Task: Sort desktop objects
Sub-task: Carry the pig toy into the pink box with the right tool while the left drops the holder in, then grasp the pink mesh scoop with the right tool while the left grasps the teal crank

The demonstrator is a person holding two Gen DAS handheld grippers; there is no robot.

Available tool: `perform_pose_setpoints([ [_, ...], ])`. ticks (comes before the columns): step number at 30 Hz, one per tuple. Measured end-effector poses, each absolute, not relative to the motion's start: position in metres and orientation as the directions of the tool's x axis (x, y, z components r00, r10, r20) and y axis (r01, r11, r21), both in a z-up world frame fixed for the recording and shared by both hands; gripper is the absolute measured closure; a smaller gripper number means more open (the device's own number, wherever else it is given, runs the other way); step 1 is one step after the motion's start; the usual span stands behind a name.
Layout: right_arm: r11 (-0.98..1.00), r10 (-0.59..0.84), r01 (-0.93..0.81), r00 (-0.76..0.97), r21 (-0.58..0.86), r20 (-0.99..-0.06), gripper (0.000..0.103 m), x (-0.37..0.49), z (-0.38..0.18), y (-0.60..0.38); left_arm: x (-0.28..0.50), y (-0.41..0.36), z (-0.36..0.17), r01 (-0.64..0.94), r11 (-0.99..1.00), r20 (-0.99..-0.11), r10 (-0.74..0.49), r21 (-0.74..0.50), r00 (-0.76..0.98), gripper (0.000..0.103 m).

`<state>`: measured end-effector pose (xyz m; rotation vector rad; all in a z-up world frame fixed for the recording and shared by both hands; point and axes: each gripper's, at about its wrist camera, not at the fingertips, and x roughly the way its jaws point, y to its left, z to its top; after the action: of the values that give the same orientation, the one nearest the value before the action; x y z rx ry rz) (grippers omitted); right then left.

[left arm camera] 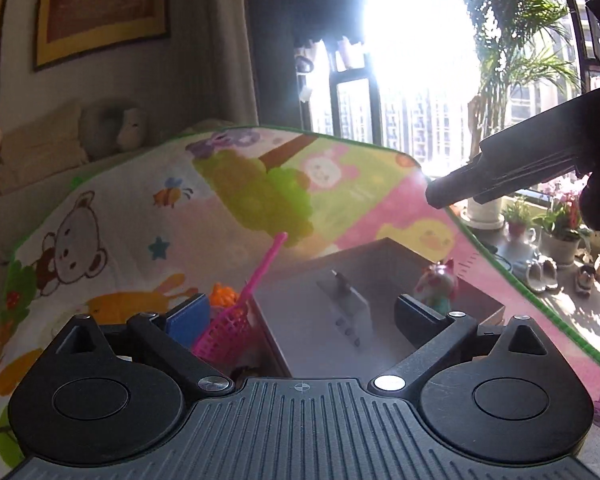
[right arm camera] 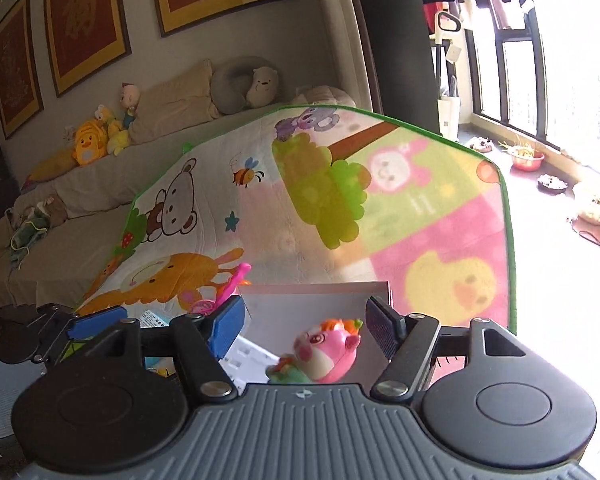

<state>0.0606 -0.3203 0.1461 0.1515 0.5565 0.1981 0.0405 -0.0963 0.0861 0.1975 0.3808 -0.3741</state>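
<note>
Tongs (right arm camera: pixel 306 324) (right, spread) above pink pig toy (right arm camera: pixel 326 354).

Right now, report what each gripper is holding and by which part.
Nothing is held. The left gripper is open above the grey box, and the right gripper is open over the pink pig toy, fingers clear of it.

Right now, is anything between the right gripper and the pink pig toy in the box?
Nothing visible. The right gripper is open, and the pink pig toy lies in the box just below and between its fingers. The pink net stays off to the left, outside the box.
</note>
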Motion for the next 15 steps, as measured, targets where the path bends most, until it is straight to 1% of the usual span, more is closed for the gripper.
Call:
perform_pose_setpoints([
  [2, 0.972, 0.223, -0.143, 0.819, 0.189, -0.529, 0.035, 0.064, 0.136, -0.319, 0.025, -0.074, 0.071, 0.346, 0.931, -0.427, -0.267, 0.117, 0.864, 0.001],
  [5, 0.97, 0.231, -0.142, 0.792, 0.198, -0.564, 0.035, 0.072, 0.12, -0.31, 0.014, -0.044, 0.044, 0.262, 0.961, -0.503, -0.182, 0.092, 0.845, 0.001],
  [7, 0.968, 0.243, -0.154, 0.772, 0.198, -0.587, 0.035, 0.08, 0.112, -0.298, 0.011, -0.026, 0.03, 0.203, 0.976, -0.539, -0.132, 0.074, 0.832, 0.001],
  [9, 0.965, 0.258, -0.179, 0.755, 0.189, -0.602, 0.035, 0.088, 0.107, -0.28, 0.009, -0.009, 0.022, 0.153, 0.987, -0.553, -0.103, 0.045, 0.827, 0.001],
  [13, 0.955, 0.293, -0.25, 0.724, 0.157, -0.625, 0.035, 0.11, 0.105, -0.231, 0.007, 0.013, 0.019, 0.114, 0.993, -0.55, -0.101, -0.011, 0.829, 0.001],
  [15, 0.955, 0.295, -0.236, 0.72, 0.178, -0.628, 0.035, 0.128, 0.105, -0.216, 0.005, 0.018, 0.017, 0.109, 0.994, -0.55, -0.106, -0.028, 0.828, 0.001],
])
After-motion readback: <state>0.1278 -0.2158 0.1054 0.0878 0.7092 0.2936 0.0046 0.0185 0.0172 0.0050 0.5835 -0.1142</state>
